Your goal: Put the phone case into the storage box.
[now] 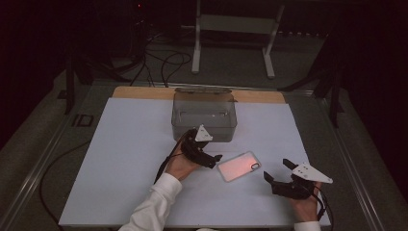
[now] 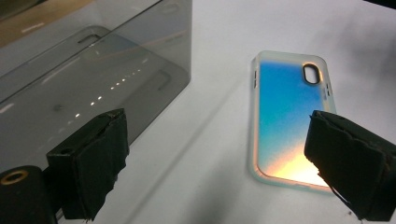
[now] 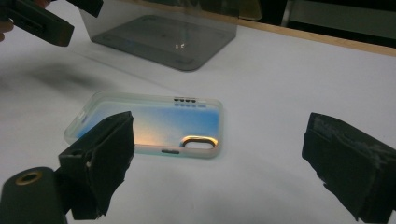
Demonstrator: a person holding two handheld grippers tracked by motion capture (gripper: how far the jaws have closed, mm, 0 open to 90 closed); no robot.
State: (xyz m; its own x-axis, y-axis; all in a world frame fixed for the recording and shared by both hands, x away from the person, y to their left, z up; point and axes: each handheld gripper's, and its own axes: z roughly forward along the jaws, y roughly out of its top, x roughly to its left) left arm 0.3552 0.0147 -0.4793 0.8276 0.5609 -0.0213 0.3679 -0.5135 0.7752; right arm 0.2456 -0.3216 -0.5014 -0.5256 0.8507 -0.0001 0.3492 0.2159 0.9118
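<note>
1. Your right gripper [image 1: 278,169] — held low at the near right of the white board [image 1: 120,159], jaws spread wide and holding nothing. Its own view shows the two black padded jaws standing well apart, with bare board between them.

2. Your left gripper [image 1: 215,159] — near the board's centre, just in front of the box and at the left end of the phone case. Jaws spread, nothing pinched. In the left gripper view one pad [image 2: 95,158] stands before the box wall; the other overlaps the near corner of the case, though you cannot tell whether it touches.

3. Phone case [image 1: 239,166] — clear-rimmed, iridescent back shading blue to orange, lying flat on the board between your two grippers, camera cut-out towards the right one. Apart from the box, a strip of board between them.

4. Smoked clear plastic box [image 1: 204,115] — open-topped, upright at the far middle of the board, its floor visible through the walls.

5. Wooden strip [image 1: 144,92] — runs along the board's far edge, behind the box.

6. White sleeve [image 1: 154,202] — on your left forearm, entering from the bottom edge.
</note>
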